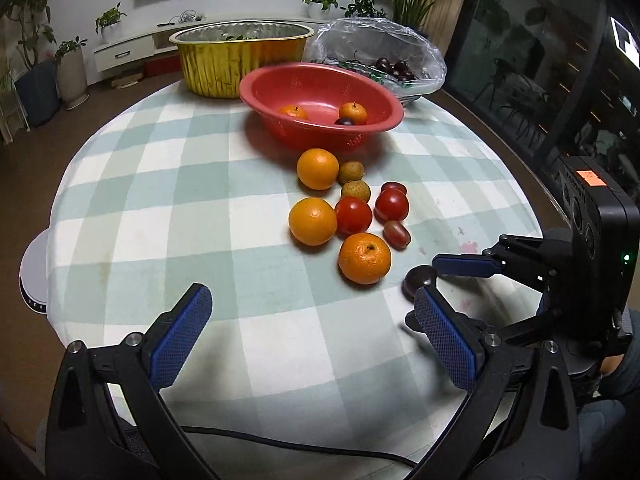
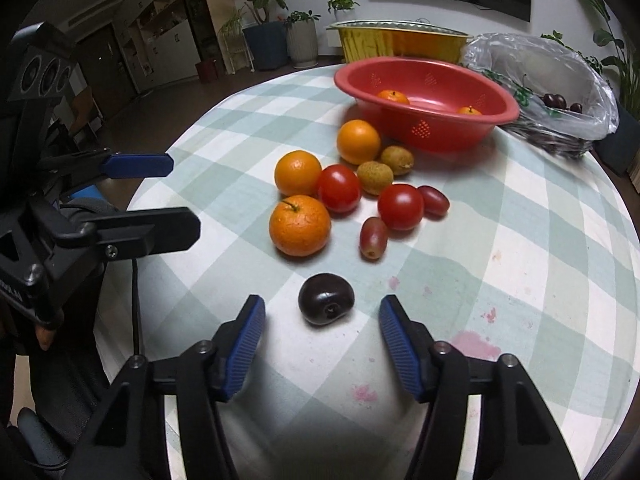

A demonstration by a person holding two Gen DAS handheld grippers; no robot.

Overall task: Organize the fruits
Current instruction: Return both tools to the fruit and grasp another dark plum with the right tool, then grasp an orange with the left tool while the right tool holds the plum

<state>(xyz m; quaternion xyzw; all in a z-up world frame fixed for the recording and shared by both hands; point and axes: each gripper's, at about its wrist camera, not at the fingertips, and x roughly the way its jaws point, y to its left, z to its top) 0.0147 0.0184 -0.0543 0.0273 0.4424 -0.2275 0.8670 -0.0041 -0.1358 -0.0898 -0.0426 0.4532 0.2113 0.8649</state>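
A red bowl (image 1: 320, 100) (image 2: 428, 92) holds two small oranges and a dark fruit. In front of it on the checked cloth lie three oranges (image 1: 364, 258) (image 2: 300, 225), two tomatoes (image 1: 353, 215) (image 2: 400, 206), two brown lychees (image 2: 375, 177) and two red grapes (image 2: 373, 237). A dark plum (image 2: 326, 298) (image 1: 418, 280) lies nearest. My right gripper (image 2: 322, 312) (image 1: 430, 276) is open, its fingers either side of the plum, just short of it. My left gripper (image 1: 312, 300) (image 2: 182, 196) is open and empty above bare cloth.
A gold foil tray (image 1: 240, 56) stands behind the bowl. A clear plastic bag with dark cherries (image 1: 384, 60) (image 2: 548, 92) lies at the back right. A black cable (image 1: 300, 440) runs along the table's near edge. Pot plants and a TV stand behind.
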